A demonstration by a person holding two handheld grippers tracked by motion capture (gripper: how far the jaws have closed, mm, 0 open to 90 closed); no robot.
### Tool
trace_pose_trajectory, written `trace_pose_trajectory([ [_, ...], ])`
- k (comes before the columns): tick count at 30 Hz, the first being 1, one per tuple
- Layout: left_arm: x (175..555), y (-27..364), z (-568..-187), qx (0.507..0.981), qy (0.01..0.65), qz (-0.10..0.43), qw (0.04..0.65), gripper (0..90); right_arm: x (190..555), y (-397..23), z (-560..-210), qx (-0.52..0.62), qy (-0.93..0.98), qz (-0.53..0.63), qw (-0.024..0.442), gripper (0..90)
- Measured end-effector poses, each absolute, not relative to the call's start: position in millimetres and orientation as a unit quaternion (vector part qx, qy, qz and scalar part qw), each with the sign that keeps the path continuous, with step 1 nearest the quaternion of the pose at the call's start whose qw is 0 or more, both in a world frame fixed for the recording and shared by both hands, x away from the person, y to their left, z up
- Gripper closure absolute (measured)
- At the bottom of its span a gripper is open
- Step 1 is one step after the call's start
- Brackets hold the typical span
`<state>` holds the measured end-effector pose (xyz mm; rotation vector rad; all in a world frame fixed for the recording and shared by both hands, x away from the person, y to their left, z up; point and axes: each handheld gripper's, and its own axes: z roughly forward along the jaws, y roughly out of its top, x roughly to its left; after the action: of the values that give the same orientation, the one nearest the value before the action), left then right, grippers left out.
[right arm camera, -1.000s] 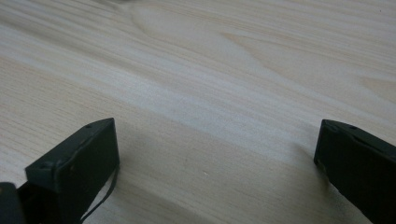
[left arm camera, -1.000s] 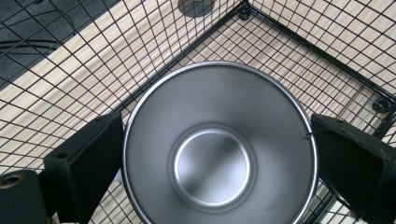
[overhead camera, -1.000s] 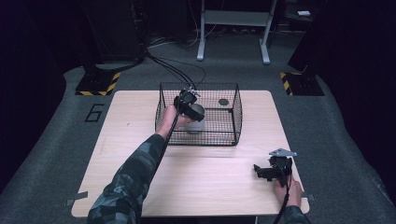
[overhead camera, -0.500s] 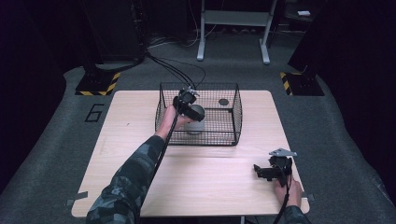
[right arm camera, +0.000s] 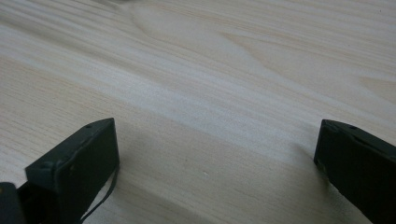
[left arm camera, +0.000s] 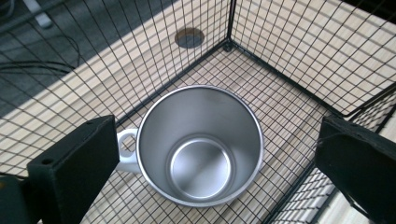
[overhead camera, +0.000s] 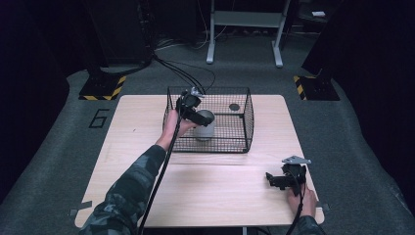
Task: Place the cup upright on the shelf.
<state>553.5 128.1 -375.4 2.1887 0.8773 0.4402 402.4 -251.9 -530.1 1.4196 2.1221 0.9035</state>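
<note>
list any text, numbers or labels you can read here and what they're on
"6" on the dark floor mat, left of the table.
No other readable text: the steel mug, the wire basket and both grippers carry no legible marks.

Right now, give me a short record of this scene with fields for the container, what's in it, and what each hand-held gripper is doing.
container: black wire basket on the wooden table
contents: steel mug, upright, empty, handle toward the left jaw in the left gripper view
left hand-held gripper: inside the basket, open, jaws apart on either side of the mug, not touching it
right hand-held gripper: open, low over bare table near the front right corner, holding nothing
</note>
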Motion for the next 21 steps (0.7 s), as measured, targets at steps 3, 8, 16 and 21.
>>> trace_pose_trajectory([
  [3, 543.2, 132.5, -369.9, 0.847, 0.334, 0.179, 0.372, 0.0, 402.4, -251.8, -530.1, 0.512, 0.765, 0.326, 0.215, 0.0],
  [8, 521.2, 140.4, -362.7, 0.847, 0.323, 0.186, 0.378, 0.0, 402.4, -251.9, -530.1, 0.512, 0.765, 0.326, 0.215, 0.0],
  [16, 481.6, 157.6, -354.9, 0.842, 0.31, 0.199, 0.393, 0.0, 402.4, -251.9, -530.1, 0.512, 0.765, 0.326, 0.215, 0.0],
  [21, 457.9, 173.5, -354.8, 0.838, 0.305, 0.211, 0.401, 0.0, 402.4, -251.9, -530.1, 0.512, 0.765, 0.326, 0.215, 0.0],
])
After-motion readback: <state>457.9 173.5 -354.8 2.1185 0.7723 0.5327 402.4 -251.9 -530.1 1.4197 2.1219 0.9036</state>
